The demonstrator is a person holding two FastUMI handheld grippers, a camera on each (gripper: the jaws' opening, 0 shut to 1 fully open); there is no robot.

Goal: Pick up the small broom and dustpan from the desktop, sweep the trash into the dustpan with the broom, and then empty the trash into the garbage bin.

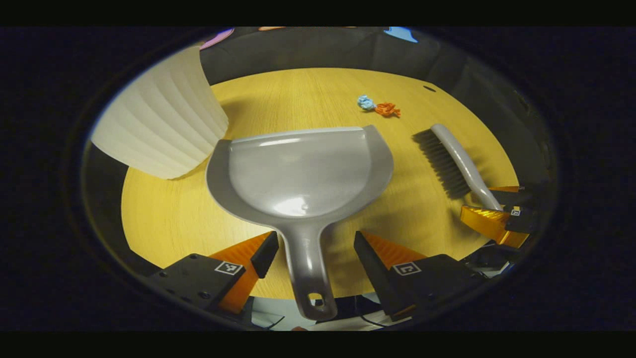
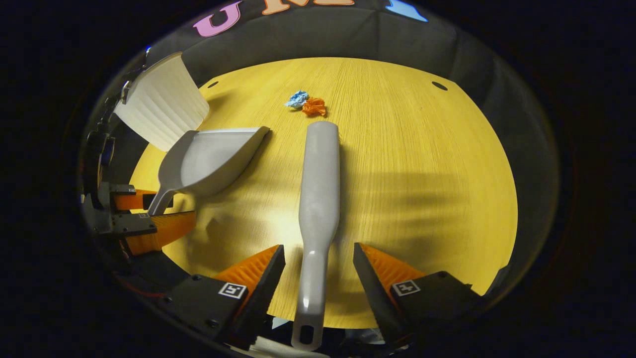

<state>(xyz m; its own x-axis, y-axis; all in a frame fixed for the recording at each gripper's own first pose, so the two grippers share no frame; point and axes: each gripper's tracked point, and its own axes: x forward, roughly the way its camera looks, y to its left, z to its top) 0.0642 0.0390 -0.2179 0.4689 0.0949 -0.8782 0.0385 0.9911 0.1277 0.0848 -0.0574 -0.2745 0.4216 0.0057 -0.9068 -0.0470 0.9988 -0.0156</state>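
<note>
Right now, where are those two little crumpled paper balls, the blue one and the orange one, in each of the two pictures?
Left gripper view: the paper balls lie at upper right of centre on the table, beyond the dustpan and the broom.
Right gripper view: they lie at upper centre, just past the broom's tip, blue to the left of orange.
Shared landmark: the white ribbed garbage bin, at upper left in both views.

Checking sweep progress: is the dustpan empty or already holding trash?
Empty. The dustpan shows a bare grey scoop, and the blue paper wad and orange paper wad lie on the table beyond its front edge.
</note>
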